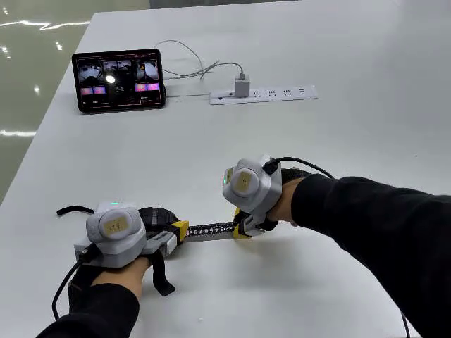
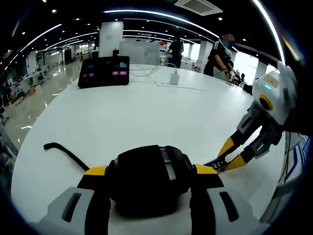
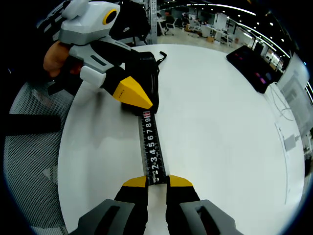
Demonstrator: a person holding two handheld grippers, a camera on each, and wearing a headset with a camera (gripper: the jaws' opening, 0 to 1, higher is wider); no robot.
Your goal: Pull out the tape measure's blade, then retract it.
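Note:
The tape measure's black case sits on the white table, and my left gripper is shut around it. In the left gripper view the case fills the gap between the yellow-tipped fingers. A short length of blade runs out to the right, with numbers up to about 9 showing on the blade. My right gripper is shut on the blade's end, low over the table. From the left gripper view, the right gripper pinches the blade tip.
A tablet stands at the far left of the table. A power strip with a charger and cables lies behind it. The case's black strap trails left. The table's left edge is near. People stand far off.

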